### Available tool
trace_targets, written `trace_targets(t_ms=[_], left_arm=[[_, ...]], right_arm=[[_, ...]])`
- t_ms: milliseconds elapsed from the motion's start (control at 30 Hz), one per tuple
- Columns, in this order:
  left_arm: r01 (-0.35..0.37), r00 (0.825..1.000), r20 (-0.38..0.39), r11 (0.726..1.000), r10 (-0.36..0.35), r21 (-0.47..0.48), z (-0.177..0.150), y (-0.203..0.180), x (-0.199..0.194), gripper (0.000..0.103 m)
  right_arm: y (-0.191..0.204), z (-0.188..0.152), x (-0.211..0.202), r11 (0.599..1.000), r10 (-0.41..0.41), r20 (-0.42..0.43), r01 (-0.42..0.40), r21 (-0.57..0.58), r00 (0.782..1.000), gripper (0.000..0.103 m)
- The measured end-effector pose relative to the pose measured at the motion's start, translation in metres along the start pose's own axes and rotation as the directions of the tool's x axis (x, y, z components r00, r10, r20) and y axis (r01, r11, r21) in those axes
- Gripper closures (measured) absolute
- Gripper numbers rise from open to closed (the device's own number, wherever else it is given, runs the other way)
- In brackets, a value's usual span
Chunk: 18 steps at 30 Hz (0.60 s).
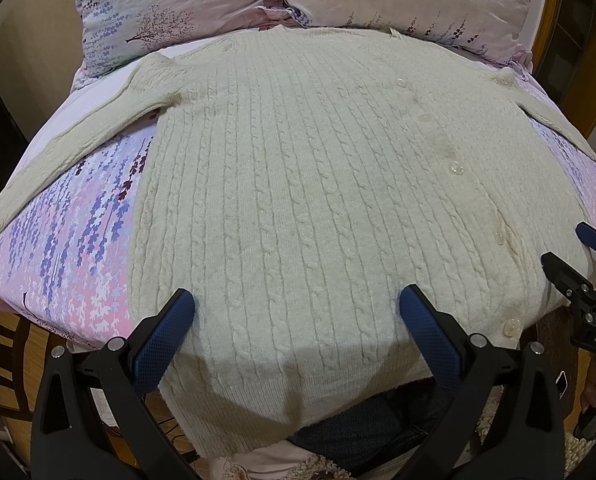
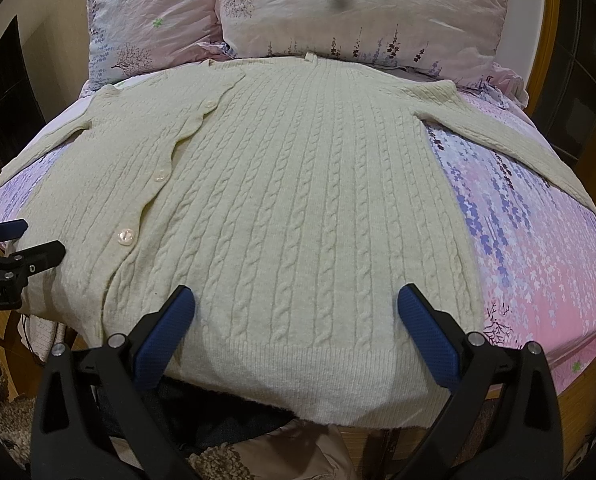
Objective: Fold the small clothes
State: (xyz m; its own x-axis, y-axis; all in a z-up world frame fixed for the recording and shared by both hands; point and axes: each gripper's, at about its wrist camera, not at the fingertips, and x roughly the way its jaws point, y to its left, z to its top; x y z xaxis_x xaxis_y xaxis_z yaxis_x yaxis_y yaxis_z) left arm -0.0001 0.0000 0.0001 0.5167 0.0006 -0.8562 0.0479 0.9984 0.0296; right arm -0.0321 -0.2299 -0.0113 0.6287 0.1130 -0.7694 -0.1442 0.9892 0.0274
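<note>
A cream cable-knit cardigan lies flat and buttoned on the bed, sleeves spread out to both sides, its hem hanging over the near edge. It also shows in the right wrist view. My left gripper is open and empty above the hem's left half. My right gripper is open and empty above the hem's right half. The right gripper shows at the right edge of the left wrist view. The left gripper shows at the left edge of the right wrist view.
The bed has a pink and purple floral sheet, also seen in the right wrist view. Two floral pillows lie at the head. A wooden bed frame rises at the right.
</note>
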Motion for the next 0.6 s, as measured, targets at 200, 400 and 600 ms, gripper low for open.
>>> trace_targets(t_ms=[200, 400, 600], left_arm=[[0.000, 1.000, 0.000, 1.000, 0.000, 0.000, 0.0000, 0.0000, 0.0000, 0.001], [0.000, 1.000, 0.000, 1.000, 0.000, 0.000, 0.0000, 0.0000, 0.0000, 0.001], [0.001, 1.000, -0.002, 1.000, -0.001, 0.001, 0.0001, 0.0000, 0.0000, 0.001]], right_arm=[[-0.0003, 0.0001, 0.0004, 1.000, 0.000, 0.000, 0.000, 0.000, 1.000, 0.002], [0.0006, -0.0002, 0.0004, 1.000, 0.000, 0.000, 0.000, 0.000, 1.000, 0.002], [-0.0006, 0.0009, 0.0016, 1.000, 0.004, -0.002, -0.004, -0.003, 1.000, 0.002]])
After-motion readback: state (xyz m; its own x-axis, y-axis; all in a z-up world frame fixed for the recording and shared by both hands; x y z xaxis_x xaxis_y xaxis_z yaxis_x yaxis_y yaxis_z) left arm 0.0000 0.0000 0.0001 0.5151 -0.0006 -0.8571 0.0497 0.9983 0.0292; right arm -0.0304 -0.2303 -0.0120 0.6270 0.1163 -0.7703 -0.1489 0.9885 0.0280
